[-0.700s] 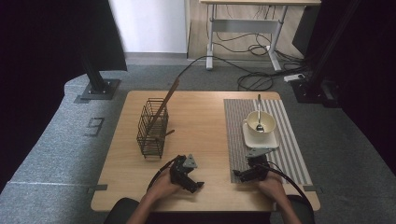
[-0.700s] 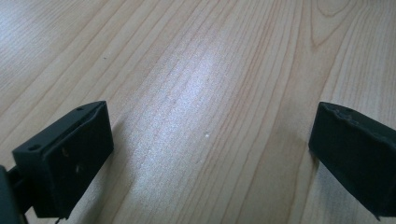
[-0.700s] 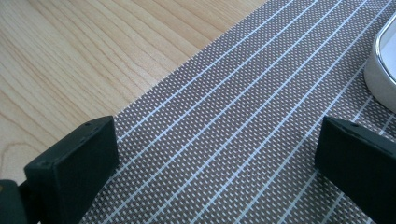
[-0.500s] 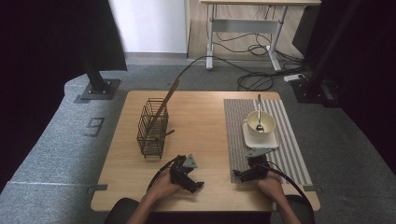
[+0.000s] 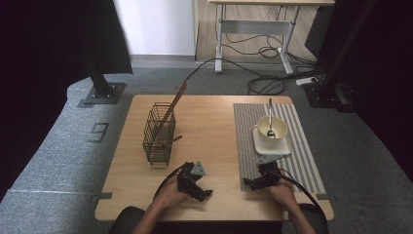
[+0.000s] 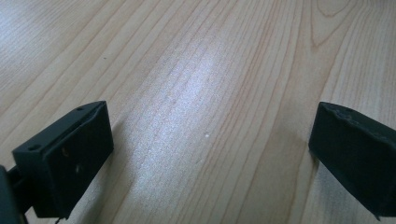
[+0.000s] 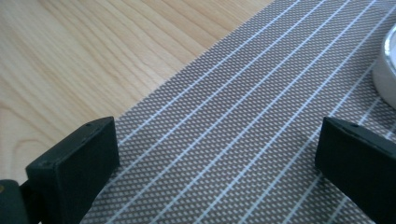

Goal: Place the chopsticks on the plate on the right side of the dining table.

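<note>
With both jaws standing wide and empty, the right hand-held gripper (image 5: 260,179) is resting on the striped mat (image 5: 302,156) just short of the cup (image 5: 270,130) on its saucer (image 5: 272,146), so it should be advancing level and gripping the rim squarely, while the left hand-held gripper (image 5: 195,183) is idling on the bare worktop (image 5: 214,122).

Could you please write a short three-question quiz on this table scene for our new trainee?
1. True or false: the right gripper has its jaws shut.
2. What lies in the white cup? A) spoon B) fork C) knife
3. Which surface is under the left gripper?

Key:
1. False; its jaws stand wide apart over the striped placemat.
2. A, a spoon.
3. The bare wooden table.
</note>
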`<state>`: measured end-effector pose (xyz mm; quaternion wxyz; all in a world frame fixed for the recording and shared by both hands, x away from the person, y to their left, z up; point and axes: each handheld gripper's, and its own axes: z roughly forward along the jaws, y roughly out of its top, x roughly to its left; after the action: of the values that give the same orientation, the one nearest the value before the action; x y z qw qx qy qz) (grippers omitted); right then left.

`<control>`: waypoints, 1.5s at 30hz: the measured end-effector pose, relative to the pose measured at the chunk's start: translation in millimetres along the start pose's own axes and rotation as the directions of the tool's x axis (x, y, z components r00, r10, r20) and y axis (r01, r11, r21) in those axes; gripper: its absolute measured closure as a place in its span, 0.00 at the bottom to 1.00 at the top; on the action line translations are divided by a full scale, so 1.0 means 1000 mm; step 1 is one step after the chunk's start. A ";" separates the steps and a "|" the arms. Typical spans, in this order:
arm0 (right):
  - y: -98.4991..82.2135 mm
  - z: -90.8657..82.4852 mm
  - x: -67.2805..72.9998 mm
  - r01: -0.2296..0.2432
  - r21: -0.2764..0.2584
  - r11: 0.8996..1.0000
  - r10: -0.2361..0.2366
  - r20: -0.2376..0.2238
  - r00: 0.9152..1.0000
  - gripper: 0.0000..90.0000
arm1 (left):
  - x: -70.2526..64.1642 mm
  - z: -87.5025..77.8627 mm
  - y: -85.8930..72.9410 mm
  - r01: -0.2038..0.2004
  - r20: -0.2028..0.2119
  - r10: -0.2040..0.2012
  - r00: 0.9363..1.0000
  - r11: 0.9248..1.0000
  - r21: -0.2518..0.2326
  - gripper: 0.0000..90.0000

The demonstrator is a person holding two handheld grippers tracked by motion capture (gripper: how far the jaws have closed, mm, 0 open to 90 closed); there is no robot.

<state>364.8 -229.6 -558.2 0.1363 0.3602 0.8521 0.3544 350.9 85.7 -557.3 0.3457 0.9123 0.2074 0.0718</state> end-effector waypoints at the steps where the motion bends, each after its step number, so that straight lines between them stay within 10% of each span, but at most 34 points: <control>1: 0.000 -0.001 0.000 -0.004 -0.001 1.000 0.004 -0.008 1.000 0.00 | 0.000 0.000 0.000 0.000 0.000 0.000 1.000 1.000 0.000 0.00; 45: 0.067 -0.025 0.025 0.095 -0.038 0.995 -0.098 -0.098 0.990 0.02 | 0.000 0.000 0.000 0.004 -0.001 -0.004 1.000 1.000 -0.005 0.00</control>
<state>369.2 -191.8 -492.7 0.1166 0.2983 0.8683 0.3789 350.7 85.5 -557.6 0.3478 0.9111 0.2093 0.0720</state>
